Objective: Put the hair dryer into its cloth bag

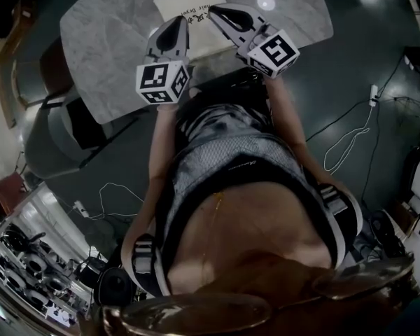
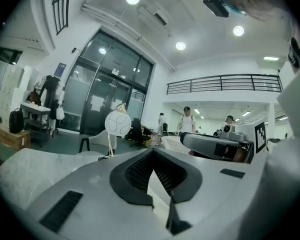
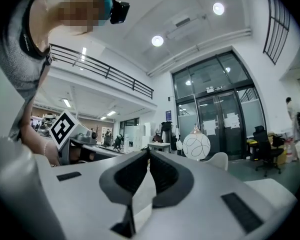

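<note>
Left claw (image 2: 152, 154) & right claw (image 3: 149, 154) are hovering shut, empty, above cream cloth bag (image 1: 185, 2) on grey marbled desk (image 1: 112, 40); hair dryer not visible, bagging unconfirmed.

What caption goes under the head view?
Left gripper and right gripper, both shut, over the white bag on the table.

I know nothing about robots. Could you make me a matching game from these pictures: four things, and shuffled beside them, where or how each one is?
1. cloth bag
2. white cable
3. left gripper
4. round white lamp

A. on the dark floor
B. jaws shut, nothing between them
C. on the grey table
D. before the glass doors

Pairs: 1-C, 2-A, 3-B, 4-D
</note>
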Tool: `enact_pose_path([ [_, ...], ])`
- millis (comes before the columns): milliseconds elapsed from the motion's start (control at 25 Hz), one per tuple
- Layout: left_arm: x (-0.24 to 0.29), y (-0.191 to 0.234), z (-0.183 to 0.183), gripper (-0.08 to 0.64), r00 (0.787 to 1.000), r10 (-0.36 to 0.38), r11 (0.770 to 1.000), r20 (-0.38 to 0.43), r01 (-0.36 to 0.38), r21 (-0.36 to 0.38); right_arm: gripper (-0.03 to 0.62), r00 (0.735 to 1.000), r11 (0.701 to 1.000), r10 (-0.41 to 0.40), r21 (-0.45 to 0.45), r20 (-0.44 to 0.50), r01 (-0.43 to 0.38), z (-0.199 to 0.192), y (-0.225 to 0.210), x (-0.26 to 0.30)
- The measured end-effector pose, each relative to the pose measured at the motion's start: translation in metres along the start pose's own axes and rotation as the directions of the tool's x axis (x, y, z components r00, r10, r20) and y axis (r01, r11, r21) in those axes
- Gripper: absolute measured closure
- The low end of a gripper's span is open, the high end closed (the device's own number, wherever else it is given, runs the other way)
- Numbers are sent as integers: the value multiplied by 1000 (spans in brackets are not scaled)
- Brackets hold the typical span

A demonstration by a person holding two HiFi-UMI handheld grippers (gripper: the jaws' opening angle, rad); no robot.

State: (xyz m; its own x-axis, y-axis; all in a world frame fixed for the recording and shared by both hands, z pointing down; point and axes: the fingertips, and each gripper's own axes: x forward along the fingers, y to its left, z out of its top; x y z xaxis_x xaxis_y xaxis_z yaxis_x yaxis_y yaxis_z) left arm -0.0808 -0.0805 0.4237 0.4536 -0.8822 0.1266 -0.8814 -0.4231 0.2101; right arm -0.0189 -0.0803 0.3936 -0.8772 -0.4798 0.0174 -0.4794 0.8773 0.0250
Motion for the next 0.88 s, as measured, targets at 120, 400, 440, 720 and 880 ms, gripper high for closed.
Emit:
enact_pose_path([
  [120,-2,-3,9,551,999,5,1000,33,-5,18,520,1000,1000,0,-9,12,0,6,3,0],
  [400,-1,-6,13,552,999,7,1000,53,-8,23,520,1000,1000,-4,-19,19,4,11,1,0],
  [440,-1,-7,13,552,999,5,1000,51,-6,24,520,1000,1000,-6,-20,17,7,11,0,-1],
  [720,0,-12,12,551,999,-14,1000,41,12,27,520,1000,1000,-14,-21,5,15,11,3,-2],
  [880,1,-14,9,551,999,-20,1000,36,19,24,520,1000,1000,-14,-24,-15,14,6,5,-4],
])
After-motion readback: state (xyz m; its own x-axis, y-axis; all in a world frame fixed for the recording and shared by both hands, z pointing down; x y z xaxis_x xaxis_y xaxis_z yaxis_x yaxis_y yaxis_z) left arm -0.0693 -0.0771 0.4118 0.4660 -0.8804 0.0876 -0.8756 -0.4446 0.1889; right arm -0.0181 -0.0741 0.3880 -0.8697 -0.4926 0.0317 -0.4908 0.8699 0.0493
